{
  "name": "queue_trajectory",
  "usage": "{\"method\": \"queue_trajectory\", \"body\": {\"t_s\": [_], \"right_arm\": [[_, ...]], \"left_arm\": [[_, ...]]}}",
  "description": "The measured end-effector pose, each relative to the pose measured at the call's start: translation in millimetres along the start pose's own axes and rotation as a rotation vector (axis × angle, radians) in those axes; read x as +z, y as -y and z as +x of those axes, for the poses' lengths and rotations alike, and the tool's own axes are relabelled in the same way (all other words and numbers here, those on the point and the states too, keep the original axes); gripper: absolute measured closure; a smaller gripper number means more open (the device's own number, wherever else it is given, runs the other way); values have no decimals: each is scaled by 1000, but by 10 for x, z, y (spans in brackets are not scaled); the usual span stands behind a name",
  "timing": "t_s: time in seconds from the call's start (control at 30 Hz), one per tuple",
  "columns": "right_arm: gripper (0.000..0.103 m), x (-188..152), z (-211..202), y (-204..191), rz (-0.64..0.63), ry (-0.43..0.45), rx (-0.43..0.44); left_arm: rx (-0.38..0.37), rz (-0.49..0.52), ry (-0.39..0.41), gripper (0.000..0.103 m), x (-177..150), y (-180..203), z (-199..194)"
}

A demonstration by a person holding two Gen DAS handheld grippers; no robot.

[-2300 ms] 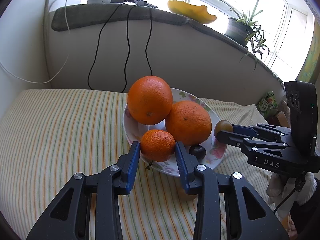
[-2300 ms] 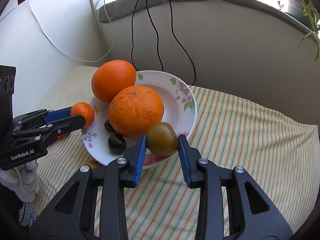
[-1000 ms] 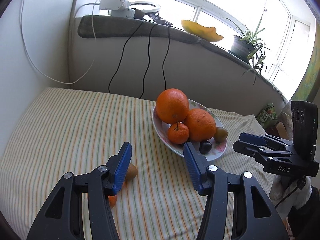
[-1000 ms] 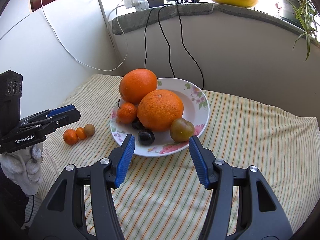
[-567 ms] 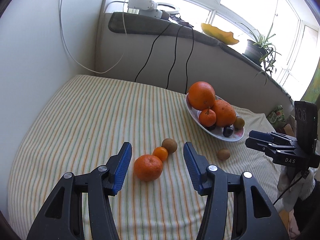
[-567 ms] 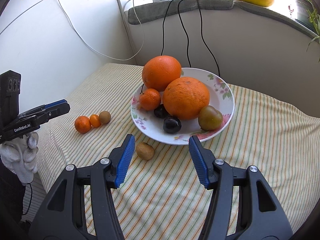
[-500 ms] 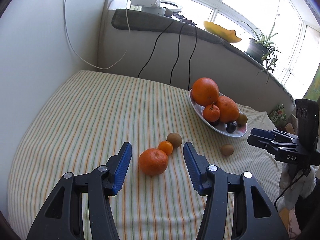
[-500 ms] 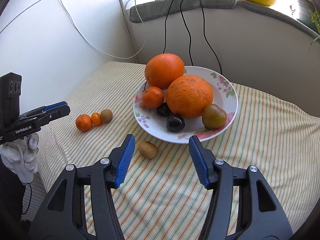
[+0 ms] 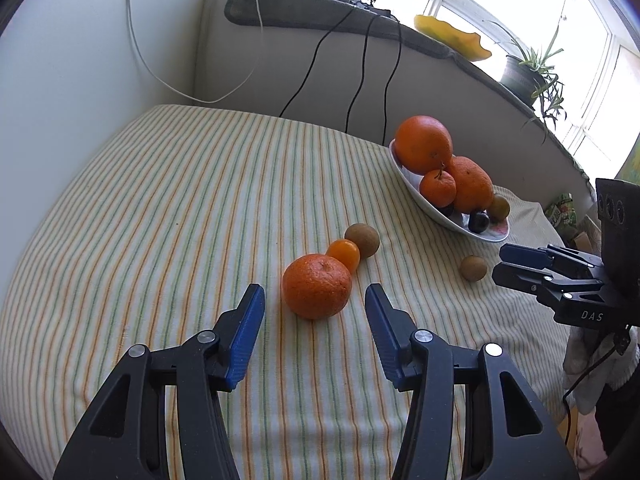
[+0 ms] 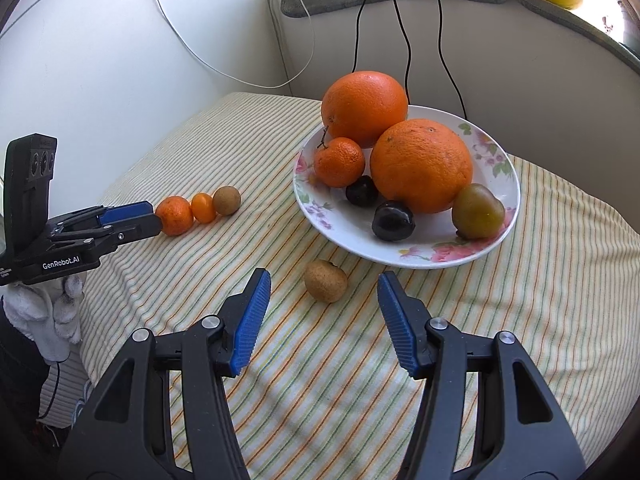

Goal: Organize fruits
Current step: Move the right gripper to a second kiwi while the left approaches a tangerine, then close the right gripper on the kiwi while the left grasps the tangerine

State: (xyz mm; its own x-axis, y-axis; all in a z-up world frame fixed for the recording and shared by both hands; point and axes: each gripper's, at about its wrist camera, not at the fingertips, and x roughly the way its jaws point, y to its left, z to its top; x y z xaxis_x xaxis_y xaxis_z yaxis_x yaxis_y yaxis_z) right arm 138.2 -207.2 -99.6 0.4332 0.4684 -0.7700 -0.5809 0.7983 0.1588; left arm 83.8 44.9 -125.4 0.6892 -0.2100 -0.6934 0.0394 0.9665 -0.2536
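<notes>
Striped tablecloth (image 9: 168,208) filling most of both views. Floral plate (image 10: 498,184) at centre right of the right wrist view, loaded with two large oranges (image 10: 365,107), a stemmed mandarin (image 10: 339,162), two dark plums (image 10: 393,220) and a greenish-brown fruit (image 10: 478,211); same plate (image 9: 408,178) at upper right of the left wrist view. Left gripper (image 9: 315,314) low in its own frame, jaws apart and closing slightly, gripping nothing, a loose mandarin (image 9: 317,291) just ahead of the blue pads, on the cloth. Beyond it, touching in a row toward the plate, a small orange fruit (image 9: 343,254) and a brown kiwi-like fruit (image 9: 362,240). Right gripper (image 10: 323,306) at bottom centre of its frame, jaws well apart, empty, a lone brown fruit (image 10: 325,286) on the cloth just ahead of the gap, near the plate's front rim, untouched.
</notes>
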Motion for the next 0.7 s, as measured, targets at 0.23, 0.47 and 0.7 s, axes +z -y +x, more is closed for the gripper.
{"method": "queue_trajectory", "body": {"t_s": [0.23, 0.47, 0.7], "right_arm": [[51, 0, 152, 14, 6, -33, 9], [56, 27, 276, 28, 10, -58, 7], [58, 29, 330, 51, 17, -70, 4]], "left_arm": [[8, 2, -15, 55, -11, -19, 72], [9, 6, -24, 59, -14, -29, 100], [7, 15, -31, 64, -2, -7, 121]]}}
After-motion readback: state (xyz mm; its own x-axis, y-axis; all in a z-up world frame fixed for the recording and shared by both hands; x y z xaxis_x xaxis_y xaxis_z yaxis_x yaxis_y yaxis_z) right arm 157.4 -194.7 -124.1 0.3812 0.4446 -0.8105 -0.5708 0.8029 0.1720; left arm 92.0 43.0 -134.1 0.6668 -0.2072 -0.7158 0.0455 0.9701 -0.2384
